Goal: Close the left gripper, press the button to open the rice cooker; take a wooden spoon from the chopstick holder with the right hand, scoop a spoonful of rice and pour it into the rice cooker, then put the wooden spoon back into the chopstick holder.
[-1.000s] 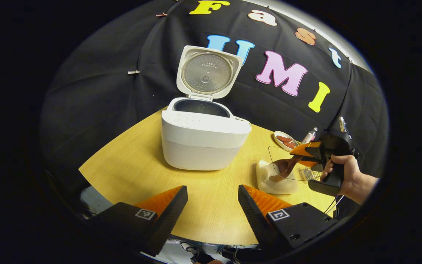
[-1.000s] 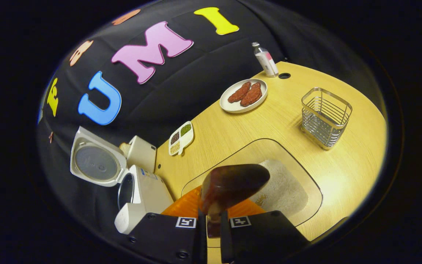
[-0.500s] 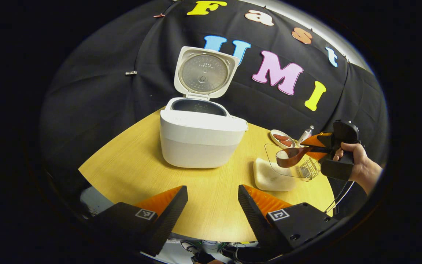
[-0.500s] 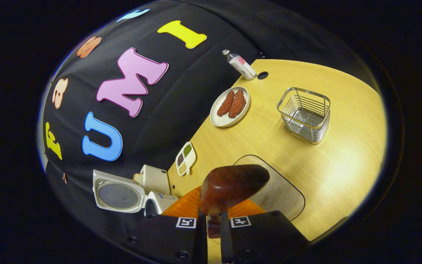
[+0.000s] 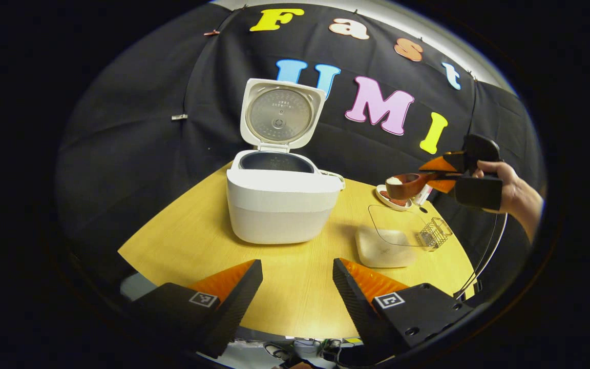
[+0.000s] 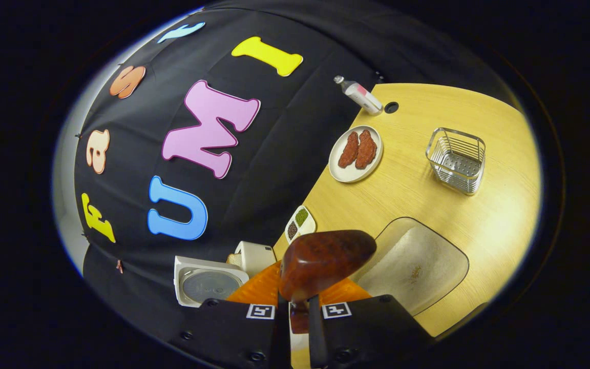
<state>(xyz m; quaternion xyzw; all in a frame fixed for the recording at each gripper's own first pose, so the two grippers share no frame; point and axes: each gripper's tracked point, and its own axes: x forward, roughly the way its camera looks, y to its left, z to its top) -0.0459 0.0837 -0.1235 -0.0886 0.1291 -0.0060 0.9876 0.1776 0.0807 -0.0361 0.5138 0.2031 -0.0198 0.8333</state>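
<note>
The white rice cooker [image 5: 282, 205] stands on the wooden table with its lid [image 5: 279, 113] raised upright and the dark inner pot showing. My left gripper [image 5: 297, 287] hovers open near the table's front edge, nothing between its fingers. Off to the right, a hand [image 5: 512, 189] holds my right gripper [image 5: 441, 171] in the air, shut on the handle of the wooden spoon [image 5: 406, 185], whose bowl carries white rice. In the right gripper view the spoon [image 6: 325, 259] juts out from my right gripper [image 6: 299, 303], above the clear rice container [image 6: 413, 266]. The wire chopstick holder [image 6: 456, 160] stands empty.
A plate of sausages [image 6: 355, 152], a small bottle [image 6: 359, 95] and a divided dish of grains [image 6: 299, 225] sit along the back of the table. A white box-like appliance [image 6: 254, 254] stands behind the cooker's lid [image 6: 208, 282]. The rice container [image 5: 387, 246] lies right of the cooker.
My right gripper has lifted the spoon, now holding rice, out of the container and well above the table. The left gripper stays open in about the same place.
</note>
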